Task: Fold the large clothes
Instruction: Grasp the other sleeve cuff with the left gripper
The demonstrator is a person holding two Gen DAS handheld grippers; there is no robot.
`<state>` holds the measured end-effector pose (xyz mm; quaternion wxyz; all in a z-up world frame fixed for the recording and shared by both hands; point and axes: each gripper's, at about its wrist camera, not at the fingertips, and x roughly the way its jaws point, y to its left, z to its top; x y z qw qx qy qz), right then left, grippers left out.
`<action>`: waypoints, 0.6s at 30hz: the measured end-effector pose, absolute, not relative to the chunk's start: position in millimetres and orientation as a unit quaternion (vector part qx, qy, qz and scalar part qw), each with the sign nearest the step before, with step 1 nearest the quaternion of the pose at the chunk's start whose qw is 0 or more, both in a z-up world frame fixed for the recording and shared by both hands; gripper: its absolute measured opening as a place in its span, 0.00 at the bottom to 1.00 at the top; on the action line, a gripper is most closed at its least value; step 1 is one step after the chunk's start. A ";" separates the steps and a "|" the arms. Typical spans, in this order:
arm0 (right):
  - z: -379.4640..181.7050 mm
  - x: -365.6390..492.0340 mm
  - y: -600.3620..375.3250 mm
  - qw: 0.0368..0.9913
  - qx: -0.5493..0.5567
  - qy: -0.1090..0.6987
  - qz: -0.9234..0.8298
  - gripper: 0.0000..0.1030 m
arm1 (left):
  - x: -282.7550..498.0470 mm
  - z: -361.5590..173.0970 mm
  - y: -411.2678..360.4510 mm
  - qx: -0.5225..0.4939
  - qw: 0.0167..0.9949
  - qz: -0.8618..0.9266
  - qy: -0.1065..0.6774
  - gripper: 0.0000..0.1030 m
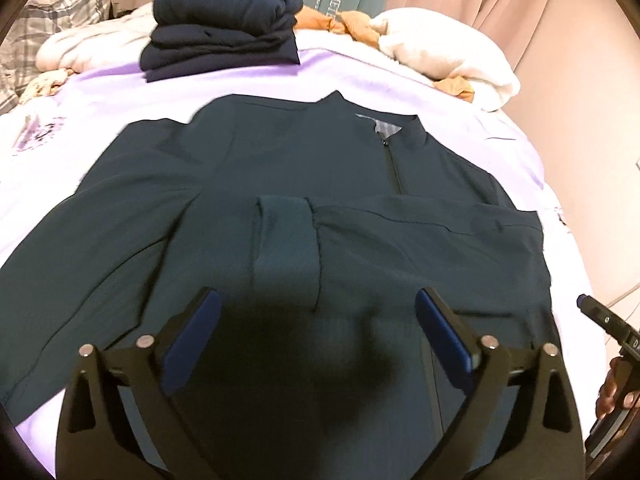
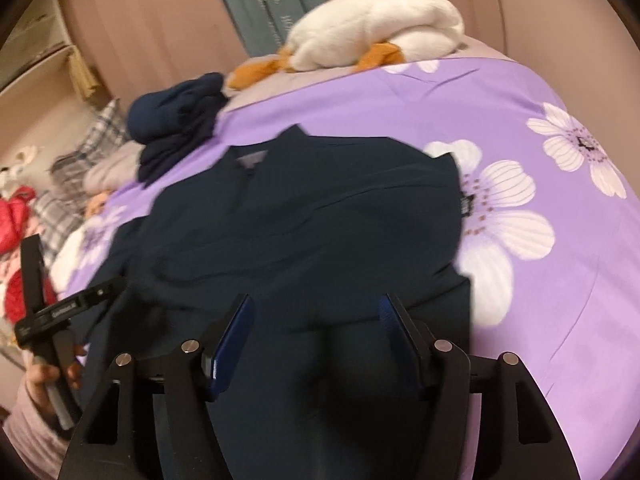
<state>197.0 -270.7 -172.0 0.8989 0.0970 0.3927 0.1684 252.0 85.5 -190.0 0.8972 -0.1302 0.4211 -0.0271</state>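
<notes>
Jacket [image 1: 280, 184], dark teal and zipped, lies face up on the purple flowered bedspread [image 2: 560, 240], one sleeve [image 1: 420, 220] folded across its chest. Over its lower half hangs the left gripper [image 1: 316, 332], fingers spread wide and holding nothing, pointed toward the collar. Beside it the right gripper [image 2: 316, 340] hovers the same way, jaws apart and empty. Beyond the collar sits a stack of folded navy clothes [image 1: 224, 24], with a white plush duck [image 2: 376, 32] farther back.
</notes>
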 end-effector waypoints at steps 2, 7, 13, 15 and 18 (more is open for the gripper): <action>-172.8 189.4 -259.9 0.897 0.106 0.389 0.179 0.74 | 230.9 -180.7 92.3 -0.140 0.898 -0.035 0.415 1.00; -176.5 167.1 -240.8 0.888 0.128 0.396 0.195 0.75 | 184.2 -167.6 102.7 -0.161 0.898 -0.046 0.406 1.00; -183.8 132.0 -230.6 0.876 0.158 0.407 0.205 0.77 | 122.3 -165.9 125.7 -0.221 0.890 -0.042 0.396 1.00; -188.3 120.3 -228.7 0.871 0.177 0.408 0.209 0.78 | 98.0 -167.1 136.5 -0.246 0.887 -0.035 0.390 1.00; -198.0 109.9 -223.5 0.851 0.211 0.422 0.231 0.78 | 63.5 -172.3 155.4 -0.283 0.880 -0.023 0.381 1.00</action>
